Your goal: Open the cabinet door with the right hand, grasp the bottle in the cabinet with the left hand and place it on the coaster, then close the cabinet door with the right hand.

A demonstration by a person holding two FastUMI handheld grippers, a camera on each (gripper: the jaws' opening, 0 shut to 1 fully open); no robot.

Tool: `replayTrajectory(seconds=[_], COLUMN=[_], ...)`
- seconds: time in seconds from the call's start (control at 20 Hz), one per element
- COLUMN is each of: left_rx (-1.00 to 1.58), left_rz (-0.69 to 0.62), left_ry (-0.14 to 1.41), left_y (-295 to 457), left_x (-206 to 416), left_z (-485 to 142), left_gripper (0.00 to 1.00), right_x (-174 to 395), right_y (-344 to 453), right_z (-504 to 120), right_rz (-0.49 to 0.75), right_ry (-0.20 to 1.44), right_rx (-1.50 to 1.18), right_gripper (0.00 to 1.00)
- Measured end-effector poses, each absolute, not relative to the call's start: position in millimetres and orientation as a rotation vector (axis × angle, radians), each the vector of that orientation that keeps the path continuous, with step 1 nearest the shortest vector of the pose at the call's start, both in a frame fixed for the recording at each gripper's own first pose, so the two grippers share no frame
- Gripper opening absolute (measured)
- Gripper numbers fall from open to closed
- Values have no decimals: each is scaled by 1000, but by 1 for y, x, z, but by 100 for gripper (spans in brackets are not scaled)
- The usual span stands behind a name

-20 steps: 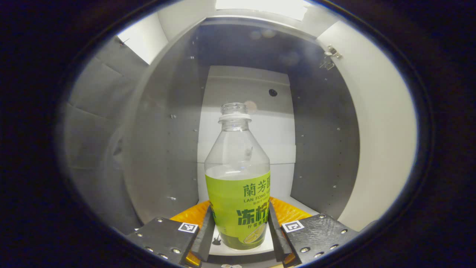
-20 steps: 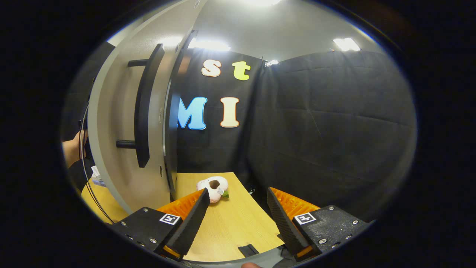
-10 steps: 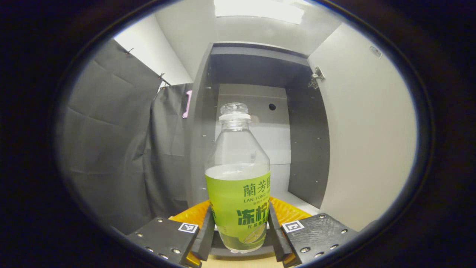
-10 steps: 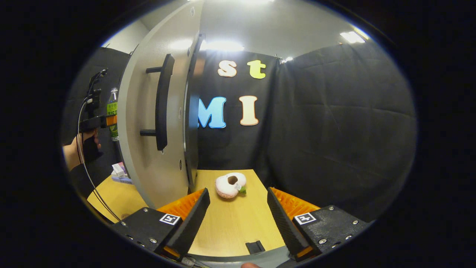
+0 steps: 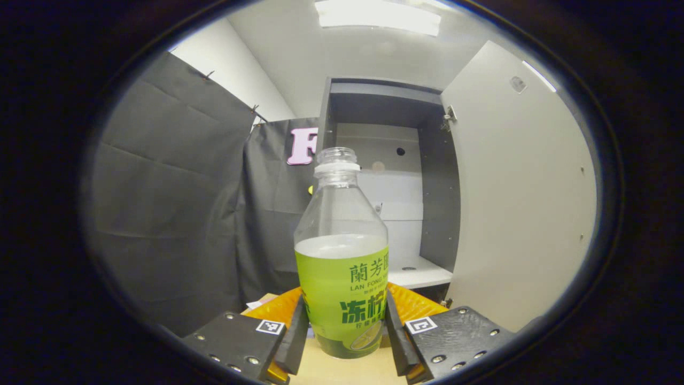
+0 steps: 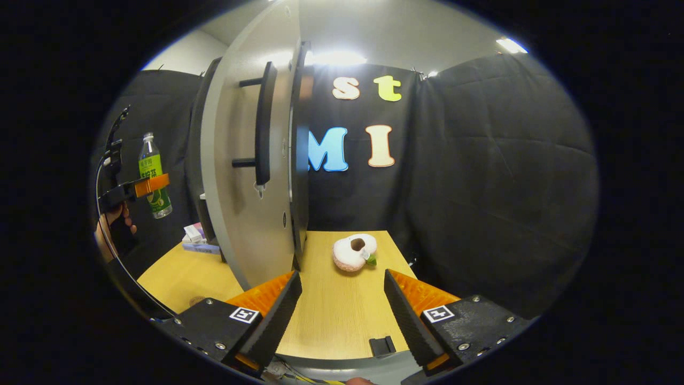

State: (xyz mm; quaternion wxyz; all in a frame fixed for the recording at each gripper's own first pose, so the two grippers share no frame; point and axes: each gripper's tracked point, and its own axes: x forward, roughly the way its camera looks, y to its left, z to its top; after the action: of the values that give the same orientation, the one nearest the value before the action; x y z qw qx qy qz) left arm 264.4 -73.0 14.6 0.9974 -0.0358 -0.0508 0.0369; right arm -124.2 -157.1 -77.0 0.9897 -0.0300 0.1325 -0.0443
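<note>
**Bottle out of the cabinet, door hanging open**

The left gripper (image 5: pixel 344 334) has both fingers clamped on the green-labelled bottle (image 5: pixel 342 267), held upright in the air out in front of the open cabinet (image 5: pixel 385 101). In the right gripper view that bottle (image 6: pixel 152 176) sits left of the cabinet door (image 6: pixel 240 182) and its black handle (image 6: pixel 263 125). The right gripper (image 6: pixel 342 310) is spread wide, holding nothing, above the wooden table (image 6: pixel 331 315), near a pink-and-white plush toy (image 6: pixel 354 252).

Your left gripper (image 5: pixel 342 337) clamps the green-labelled bottle (image 5: pixel 342 267) upright, out in front of the open cabinet (image 5: pixel 385 187), its door (image 5: pixel 518 203) swung right.
</note>
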Motion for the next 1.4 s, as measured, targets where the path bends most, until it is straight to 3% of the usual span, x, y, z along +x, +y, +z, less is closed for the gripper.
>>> replayTrajectory(seconds=[0.15,0.2,0.3,0.35,0.4,0.5,0.55,0.6,0.65,0.7,0.75,1.05,1.25,1.3,1.4], left_rx=[-72,-61,-31,-20,-13,10,24,40,55,61,65,37,-20,-1,37], left_rz=[90,104,129,142,152,174,173,169,174,187,187,249,265,271,273], left_ry=[-138,-147,-152,-148,-142,-125,-117,-103,-74,-61,-45,23,51,60,71], left_y=[-71,-69,-67,-66,-66,-63,-60,-61,-58,-54,-54,-39,-42,-39,-32], left_x=[264,264,263,260,260,254,253,253,255,255,258,263,268,269,267], left_z=[18,18,17,16,12,-5,-15,-24,-37,-46,-53,-89,-96,-98,-100], left_gripper=[66,70,63,63,70,70,63,67,63,71,63,67,67,71,67], right_x=[-130,-132,-130,-130,-130,-133,-135,-137,-137,-138,-141,-156,-156,-152,-144], right_y=[-158,-160,-155,-151,-153,-161,-163,-159,-145,-139,-144,-165,-158,-154,-147], right_z=[-91,-95,-111,-122,-135,-161,-176,-190,-205,-220,-230,-291,-304,-307,-304], right_rz=[-92,-103,-96,-96,-109,-151,-162,-150,-106,-88,-93,-151,-126,-109,-88], right_ry=[285,282,289,302,324,372,398,419,448,479,496,608,657,664,651], right_rx=[-96,-89,-42,-25,-27,-67,-80,-69,-34,-21,-30,-72,-88,-102,-117], right_gripper=[96,96,95,95,95,95,96,96,95,95,95,95,95,95,95])
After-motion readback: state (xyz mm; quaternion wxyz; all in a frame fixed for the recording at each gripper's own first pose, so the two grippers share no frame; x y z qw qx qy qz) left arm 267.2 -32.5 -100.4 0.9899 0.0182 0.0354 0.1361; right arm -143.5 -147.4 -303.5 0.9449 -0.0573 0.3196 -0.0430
